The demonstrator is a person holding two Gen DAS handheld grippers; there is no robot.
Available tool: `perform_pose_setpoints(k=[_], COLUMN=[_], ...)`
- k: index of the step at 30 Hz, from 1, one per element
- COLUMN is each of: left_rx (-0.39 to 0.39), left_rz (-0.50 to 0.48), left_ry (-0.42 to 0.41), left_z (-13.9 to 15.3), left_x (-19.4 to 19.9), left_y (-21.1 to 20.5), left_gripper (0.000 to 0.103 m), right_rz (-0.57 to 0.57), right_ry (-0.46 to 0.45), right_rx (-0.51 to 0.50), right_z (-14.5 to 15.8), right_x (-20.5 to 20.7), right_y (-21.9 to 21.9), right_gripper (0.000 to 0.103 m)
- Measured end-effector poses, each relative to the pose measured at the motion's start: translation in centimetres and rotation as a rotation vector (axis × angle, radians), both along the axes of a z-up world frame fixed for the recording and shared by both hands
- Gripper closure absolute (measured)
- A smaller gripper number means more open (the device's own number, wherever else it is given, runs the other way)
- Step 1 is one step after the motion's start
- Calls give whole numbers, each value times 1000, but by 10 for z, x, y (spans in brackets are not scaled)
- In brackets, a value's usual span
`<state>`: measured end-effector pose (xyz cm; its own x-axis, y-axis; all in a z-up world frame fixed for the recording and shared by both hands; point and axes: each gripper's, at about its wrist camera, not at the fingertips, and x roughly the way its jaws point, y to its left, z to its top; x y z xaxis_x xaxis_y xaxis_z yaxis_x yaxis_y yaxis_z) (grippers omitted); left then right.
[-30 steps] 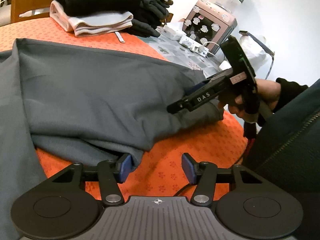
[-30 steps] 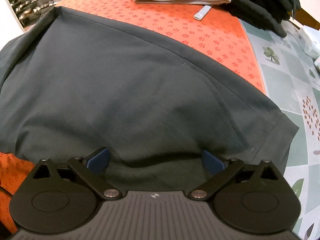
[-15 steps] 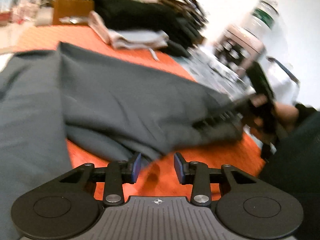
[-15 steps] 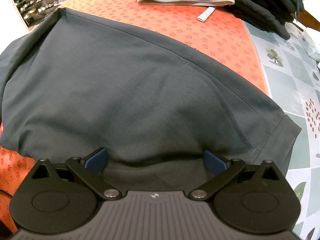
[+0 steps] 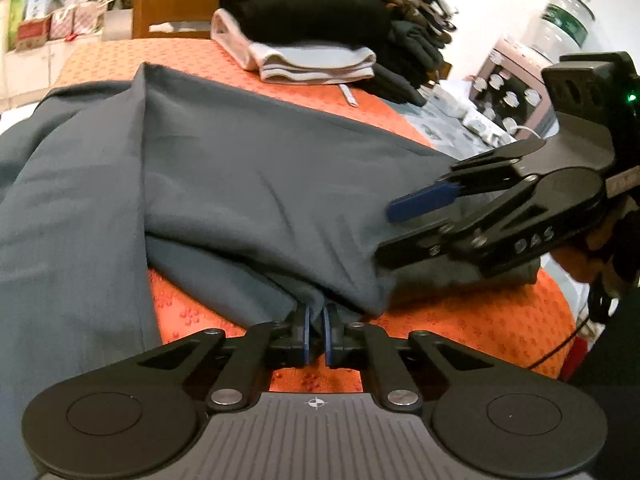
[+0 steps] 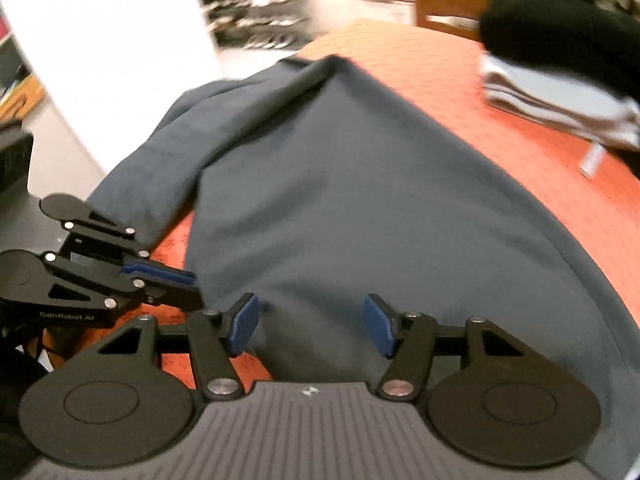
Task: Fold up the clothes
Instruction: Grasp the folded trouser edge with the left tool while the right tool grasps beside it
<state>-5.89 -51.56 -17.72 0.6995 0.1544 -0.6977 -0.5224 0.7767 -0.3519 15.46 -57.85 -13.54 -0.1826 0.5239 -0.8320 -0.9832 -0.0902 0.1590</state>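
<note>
Grey-blue cloth covers most of both views: a shirt [image 5: 248, 184] spread over an orange tabletop [image 5: 472, 320], part of it already turned over on itself, one side trailing off the tabletop's left edge.

Left wrist view: the left gripper [image 5: 316, 330] now has its jaws pressed together on the shirt's near edge, pinching a small bunch of fabric. A second ago those jaws stood spread just short of that edge, and half a second ago they were partly drawn in. The right gripper [image 5: 424, 216] has come much nearer and hovers just above the cloth at the right. Behind the shirt, a stack of folded clothes [image 5: 316, 60] sits at the back of the tabletop, with a dark pile beside it.

Right wrist view: the picture is blurred, as if the tool is swinging. The right gripper [image 6: 312, 326] has its jaws spread, narrower than a moment ago, with cloth lying between them but not pinched. Its view has turned leftwards, so the left gripper [image 6: 176, 284] now appears at the lower left, on the shirt's edge.

With one edge gripped and the other tool closing in, a fold looks about to be lifted, by my judgement.
</note>
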Motion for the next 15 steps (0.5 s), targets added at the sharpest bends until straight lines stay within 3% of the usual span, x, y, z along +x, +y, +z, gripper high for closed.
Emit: perform_pose_setpoints(k=[8,10,11,12,15], left_rx=[-56,-65,-67,-66,-71], left_rz=[76,91,96,99,105], left_ry=[-32,-41,-44,-45,-49], left_z=[-10,-12,-13,-13,-13], left_x=[-6,-7,-8,-7,-8], left_y=[-2,-2,-2,-3,-3], left_gripper=[95,95,96,96,96], right_rz=[165,186,193,191,200], right_ry=[-112,-139,-152,-153,-164], right_rx=[-30,-11,-4,-5,9], right_z=[-20,-20,-19,-20,-20], right_x=[-36,-41,-43,-44,-44], right_y=[34,35,36,36,36], right_gripper=[41,64,95,100,101])
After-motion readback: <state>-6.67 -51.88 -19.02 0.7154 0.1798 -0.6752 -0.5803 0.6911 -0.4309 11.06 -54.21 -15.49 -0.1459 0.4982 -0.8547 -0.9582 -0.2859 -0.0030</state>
